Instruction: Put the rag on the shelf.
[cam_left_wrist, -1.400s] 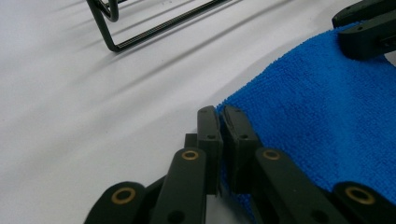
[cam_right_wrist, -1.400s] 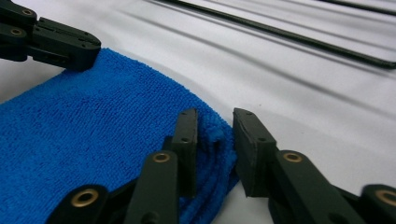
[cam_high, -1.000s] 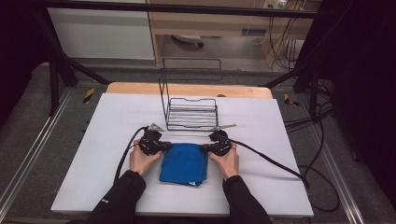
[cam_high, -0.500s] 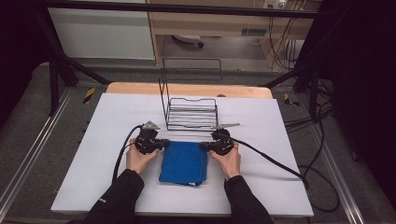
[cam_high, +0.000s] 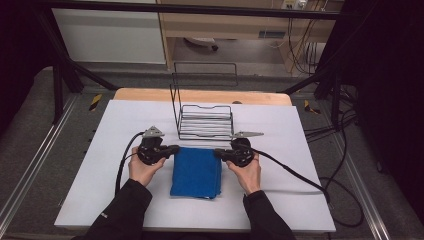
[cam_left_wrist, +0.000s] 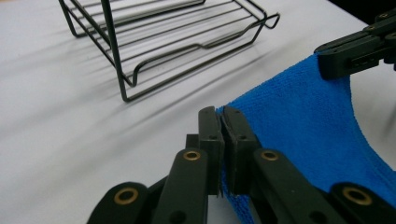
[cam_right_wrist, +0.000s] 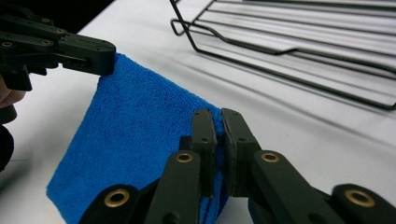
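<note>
A folded blue cloth (cam_high: 196, 172) lies on the white table (cam_high: 100, 165), between my two hands. My left gripper (cam_high: 175, 148) is shut on the cloth's far left corner (cam_left_wrist: 223, 114), and in the left gripper view its jaws pinch the blue edge. My right gripper (cam_high: 217, 153) is shut on the far right corner (cam_right_wrist: 217, 116). Both far corners are lifted a little off the table while the near edge still rests on it. In each gripper view the other gripper (cam_left_wrist: 355, 51) (cam_right_wrist: 70, 49) holds the opposite corner.
A black wire rack (cam_high: 205, 120) with a tall back frame stands just beyond the cloth. The table's wooden far edge (cam_high: 200, 95) lies behind it. Cables (cam_high: 295, 172) trail from both grippers across the table and off its right side.
Both hands have risen slightly, lifting the cloth's far corners with them. The rack has not moved.
</note>
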